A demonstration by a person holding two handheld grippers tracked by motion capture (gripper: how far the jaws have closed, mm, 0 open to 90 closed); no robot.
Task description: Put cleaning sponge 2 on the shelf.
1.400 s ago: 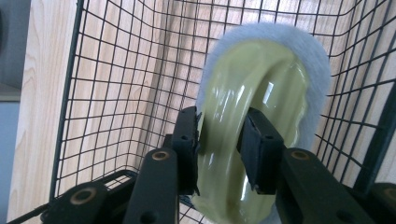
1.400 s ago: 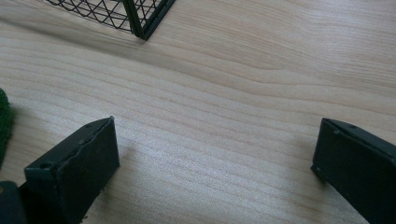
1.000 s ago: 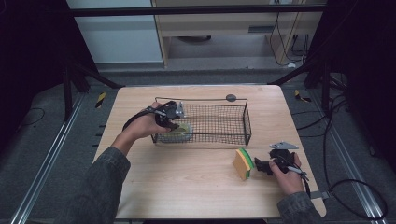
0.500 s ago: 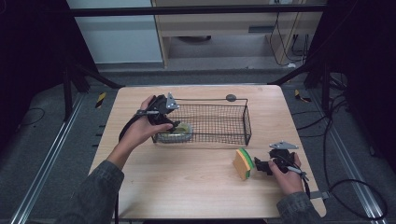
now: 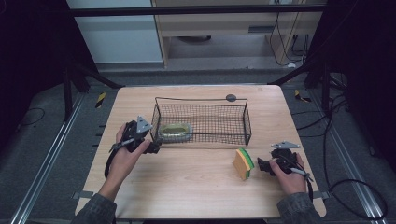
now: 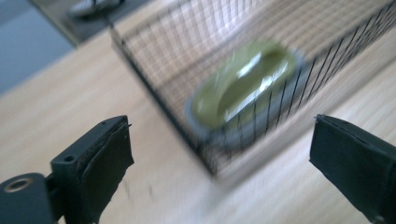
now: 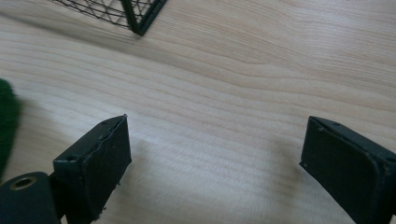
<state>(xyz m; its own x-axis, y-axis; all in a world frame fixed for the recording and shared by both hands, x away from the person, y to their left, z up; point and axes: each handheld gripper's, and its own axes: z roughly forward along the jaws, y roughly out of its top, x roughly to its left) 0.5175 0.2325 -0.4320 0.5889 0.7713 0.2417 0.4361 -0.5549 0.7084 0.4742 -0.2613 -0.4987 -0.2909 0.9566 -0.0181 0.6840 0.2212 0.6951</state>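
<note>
A black wire basket [image 5: 224, 122] stands mid-table. A green oval dish with a grey rim [image 5: 175, 132] lies inside its left end. My left gripper [image 5: 155, 147] sits just outside the basket's left front corner, open and holding nothing. In the left gripper view the dish [image 6: 243, 88] lies behind the basket mesh [image 6: 154, 88], beyond the open left gripper [image 6: 219, 172]. A yellow-and-green sponge [image 5: 243, 163] stands on edge at front right. My right gripper [image 5: 259, 165] is open just right of it, apart from it. The right gripper view shows the right gripper [image 7: 215, 172] over bare wood, with the sponge's green edge [image 7: 7, 126] at far left.
A small dark round object [image 5: 230, 98] lies on the table behind the basket. A basket corner [image 7: 135, 14] reaches into the top of the right gripper view. Bare wooden table [image 5: 187, 186] stretches along the front between the two hands.
My left gripper has come out of the basket and drawn back to the front left, leaving the green dish inside. The right gripper and the sponge have stayed put.
</note>
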